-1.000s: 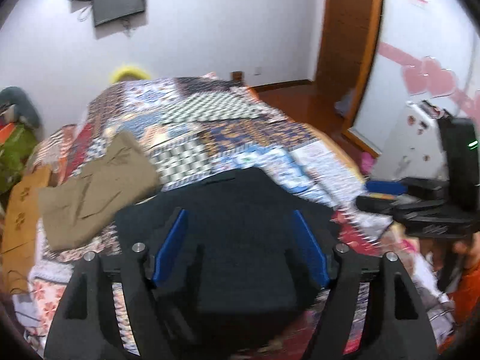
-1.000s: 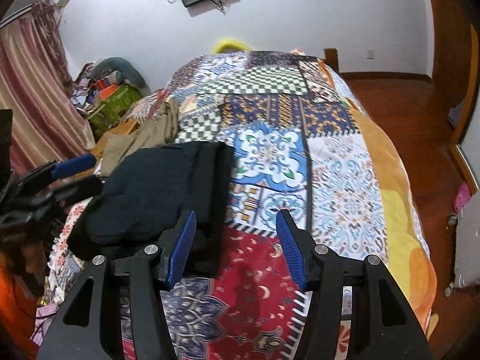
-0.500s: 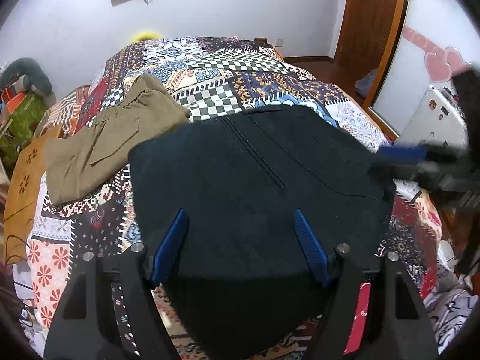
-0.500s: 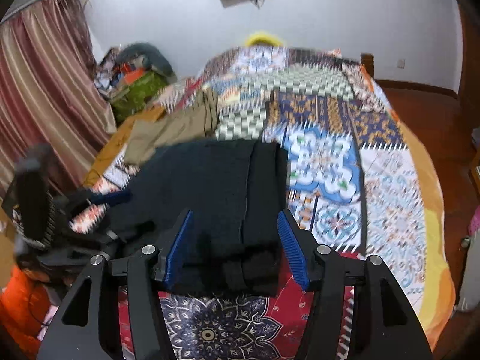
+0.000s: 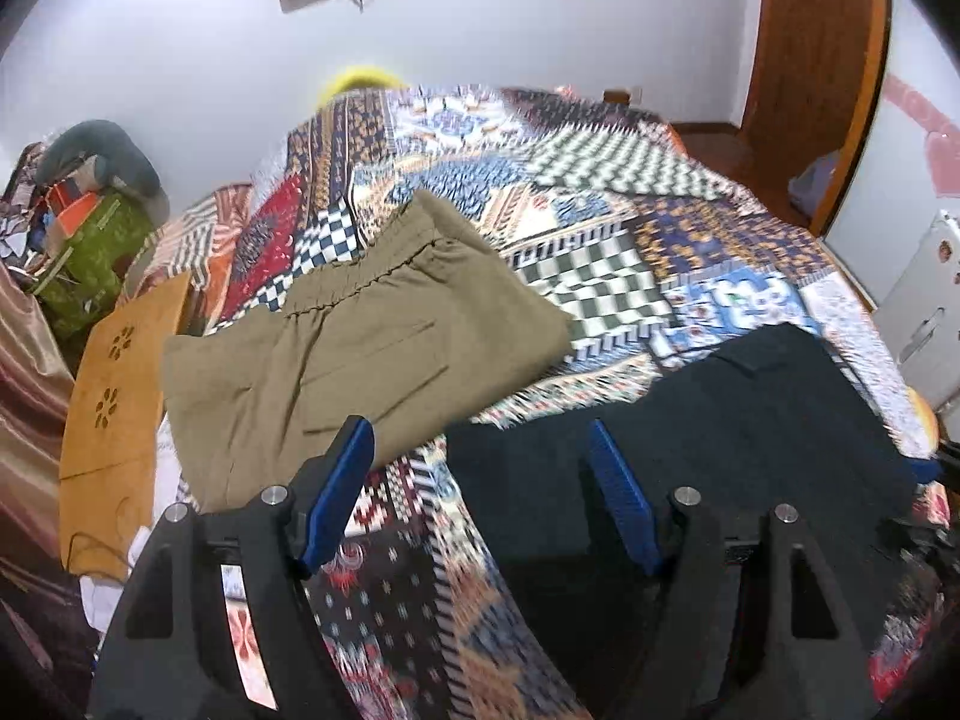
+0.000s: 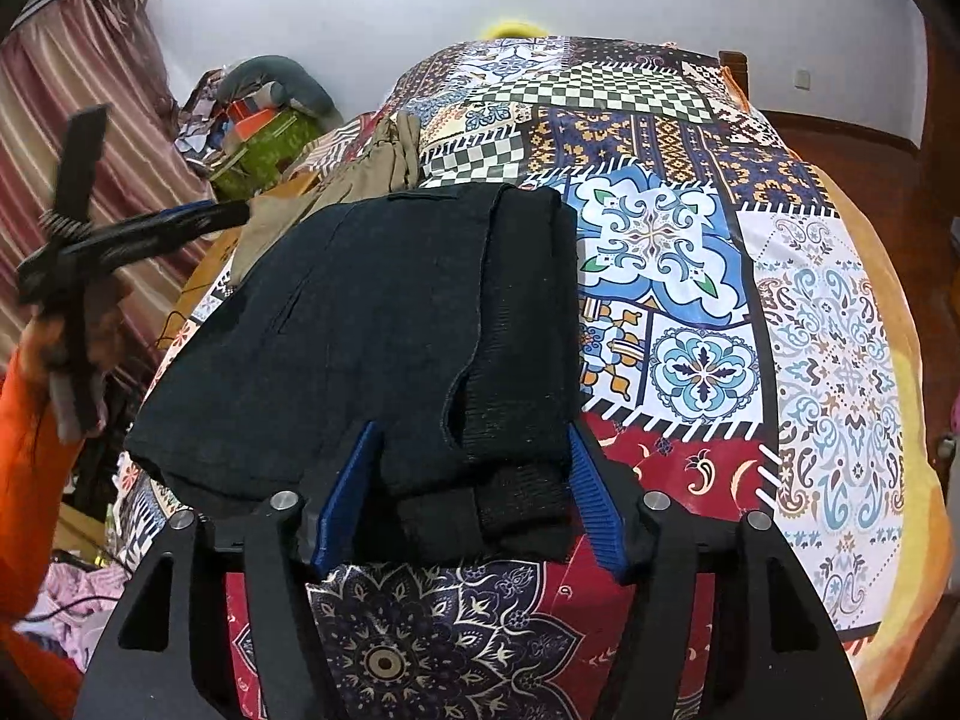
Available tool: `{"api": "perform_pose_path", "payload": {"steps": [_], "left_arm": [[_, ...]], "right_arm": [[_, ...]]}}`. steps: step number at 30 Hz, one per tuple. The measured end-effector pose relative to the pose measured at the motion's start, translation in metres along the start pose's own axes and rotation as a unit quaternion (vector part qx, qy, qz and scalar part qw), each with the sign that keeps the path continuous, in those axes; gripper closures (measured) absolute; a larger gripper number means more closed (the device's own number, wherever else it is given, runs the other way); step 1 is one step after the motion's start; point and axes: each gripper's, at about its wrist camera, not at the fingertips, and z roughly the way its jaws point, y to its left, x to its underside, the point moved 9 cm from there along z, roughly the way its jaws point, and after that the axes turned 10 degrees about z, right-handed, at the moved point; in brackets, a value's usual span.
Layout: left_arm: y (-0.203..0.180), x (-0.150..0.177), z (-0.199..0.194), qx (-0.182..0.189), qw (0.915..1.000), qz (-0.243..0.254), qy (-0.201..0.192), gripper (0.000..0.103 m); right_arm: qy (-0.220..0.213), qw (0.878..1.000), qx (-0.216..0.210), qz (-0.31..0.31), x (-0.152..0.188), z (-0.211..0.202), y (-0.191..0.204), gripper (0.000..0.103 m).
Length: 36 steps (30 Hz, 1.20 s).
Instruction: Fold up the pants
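Right gripper jaws are opening, hem end of the folded black pants between them, lying on the patchwork bedspread. Left gripper spread wide, empty. Folded khaki pants farther back.

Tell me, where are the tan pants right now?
The tan pants lie folded on the patchwork bedspread, left of the black pants in the left wrist view.
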Motion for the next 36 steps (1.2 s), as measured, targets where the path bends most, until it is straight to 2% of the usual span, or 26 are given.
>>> {"api": "perform_pose_path", "payload": {"steps": [3, 7, 13, 18, 21, 26, 31, 36], "left_arm": [[0.005, -0.002, 0.033, 0.005, 0.9996, 0.006, 0.028, 0.030], [0.002, 0.001, 0.075, -0.002, 0.9968, 0.045, 0.067, 0.030], [-0.008, 0.014, 0.094, 0.032, 0.9938, 0.055, 0.092, 0.029], [-0.016, 0.032, 0.078, 0.047, 0.9926, 0.072, 0.085, 0.029], [-0.015, 0.041, 0.070, 0.059, 0.9927, 0.058, 0.088, 0.029], [-0.017, 0.059, 0.042, 0.045, 0.9954, 0.030, 0.079, 0.029], [-0.026, 0.076, 0.010, 0.025, 0.9974, 0.035, 0.058, 0.029], [-0.039, 0.100, -0.015, 0.043, 0.9975, 0.015, 0.053, 0.029]], "right_arm": [[0.003, 1.000, -0.002, 0.001, -0.001, 0.001, -0.002, 0.039], [0.008, 1.000, -0.005, -0.006, -0.004, 0.004, -0.003, 0.039], [0.010, 1.000, -0.002, -0.018, -0.010, 0.008, -0.004, 0.039], [0.012, 0.999, 0.013, -0.029, -0.016, 0.010, -0.011, 0.039], [0.007, 0.999, 0.030, -0.029, -0.025, 0.010, -0.020, 0.039], [-0.003, 0.998, 0.060, -0.035, -0.039, 0.009, -0.031, 0.039], [-0.019, 0.996, 0.078, -0.039, -0.048, -0.006, -0.034, 0.039], [-0.039, 0.995, 0.081, -0.040, -0.049, -0.026, -0.031, 0.039]]}}
